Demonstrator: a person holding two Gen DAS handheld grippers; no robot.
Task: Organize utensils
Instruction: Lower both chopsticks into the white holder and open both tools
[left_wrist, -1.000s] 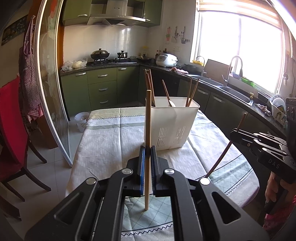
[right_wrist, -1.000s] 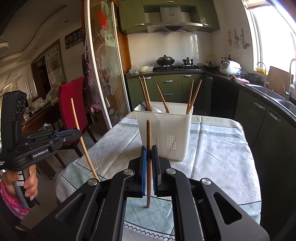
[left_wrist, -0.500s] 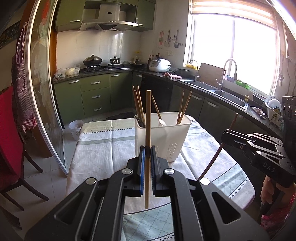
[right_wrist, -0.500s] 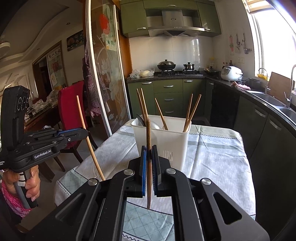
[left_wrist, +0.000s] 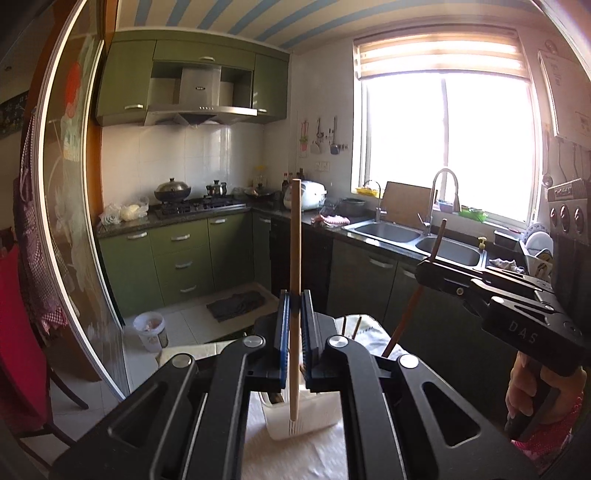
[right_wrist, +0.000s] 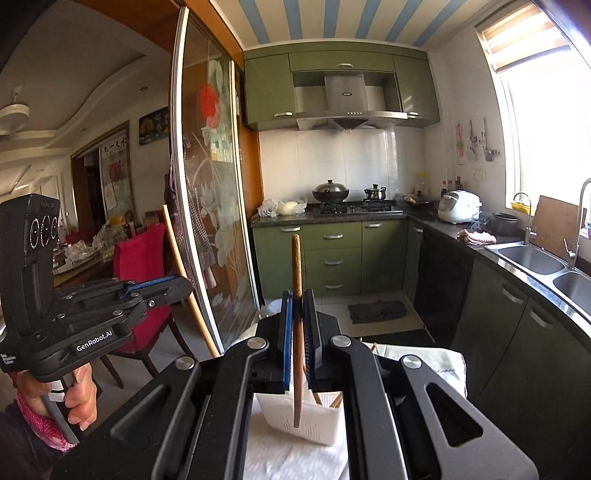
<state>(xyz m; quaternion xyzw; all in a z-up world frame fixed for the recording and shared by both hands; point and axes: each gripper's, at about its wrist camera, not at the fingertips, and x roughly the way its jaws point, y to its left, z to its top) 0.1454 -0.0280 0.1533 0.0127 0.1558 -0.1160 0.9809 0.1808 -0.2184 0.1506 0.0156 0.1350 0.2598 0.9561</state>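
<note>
Holding one light chopstick (left_wrist: 294, 295) tight in the left gripper (left_wrist: 294, 332) and one dark chopstick (right_wrist: 296, 325) tight in the right gripper (right_wrist: 297, 332), both above the white basket (left_wrist: 314, 417), lower each tip slowly inside.

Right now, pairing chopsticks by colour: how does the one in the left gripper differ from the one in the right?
Left gripper's chopstick is pale wood; right gripper's chopstick is dark reddish-brown. In each gripper's own view, the pale one shows a longer stretch above the pads than the dark one. Both stand near upright, clamped mid-shaft, above the white holder.
</note>
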